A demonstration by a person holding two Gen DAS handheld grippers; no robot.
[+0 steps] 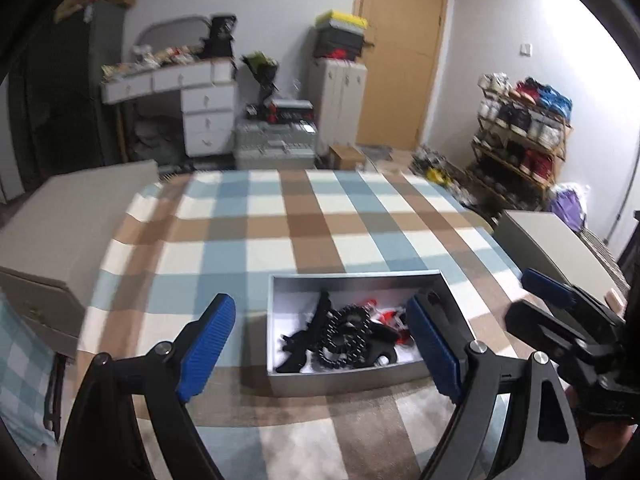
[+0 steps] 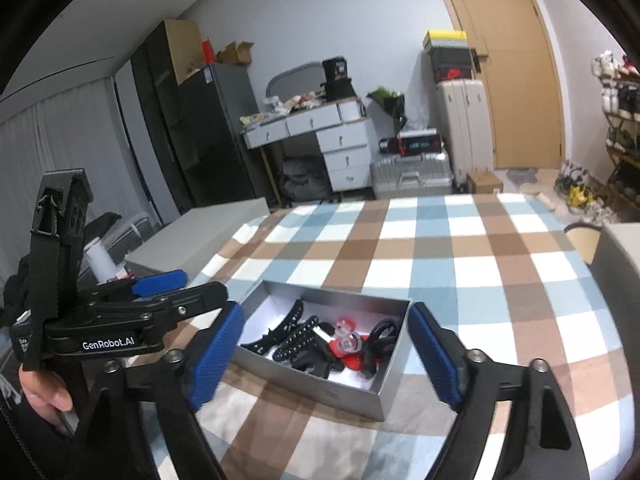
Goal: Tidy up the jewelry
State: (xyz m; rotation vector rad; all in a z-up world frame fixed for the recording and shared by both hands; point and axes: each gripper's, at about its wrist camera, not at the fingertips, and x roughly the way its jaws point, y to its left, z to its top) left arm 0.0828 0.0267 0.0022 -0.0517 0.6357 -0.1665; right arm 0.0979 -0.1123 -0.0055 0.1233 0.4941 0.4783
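Observation:
A shallow silver box (image 1: 344, 376) sits on the checked tablecloth and shows in the right wrist view too (image 2: 320, 390). Inside lie black hair clips (image 1: 304, 340), a black bead bracelet (image 1: 346, 336) and red-and-clear pieces (image 2: 346, 342). My left gripper (image 1: 320, 340) is open and empty, raised just before the box, its jaws wide apart. My right gripper (image 2: 324, 348) is open and empty, also near the box's front edge. Each gripper shows in the other's view: the right one (image 1: 560, 320), the left one (image 2: 132, 320).
The table (image 1: 280, 232) wears a blue, brown and white checked cloth. Grey chair backs (image 1: 80, 216) stand at the left and at the right (image 1: 560, 248). Behind are a white desk (image 1: 192, 96), suitcases, a wooden door and a shoe rack (image 1: 520, 128).

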